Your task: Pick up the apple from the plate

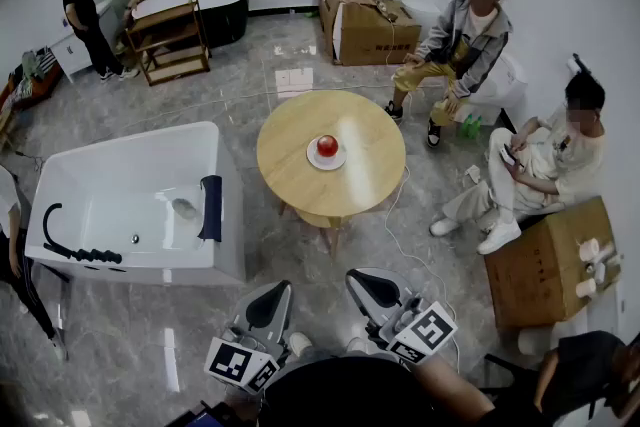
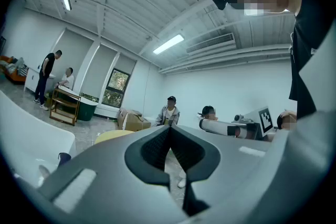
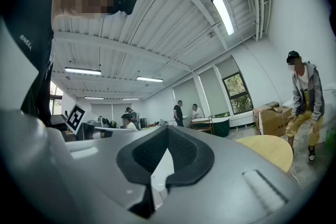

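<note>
Both clenched empty, left gripper (image 1: 268, 307) & right gripper (image 1: 374, 289) sit far from apple (image 1: 327, 146) on plate (image 1: 312, 159): best open jaws wide pre-approach, grip mid-fruit.

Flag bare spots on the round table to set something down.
The round table is bare all around the central plate holding the apple; widest wood lies left and right. Crowded: floor right of it, with seated people.

Head view looks steeply down, the worktop (image 1: 290, 155) distant at 12 o'clock. Both gripper views face level, sharing it.
</note>
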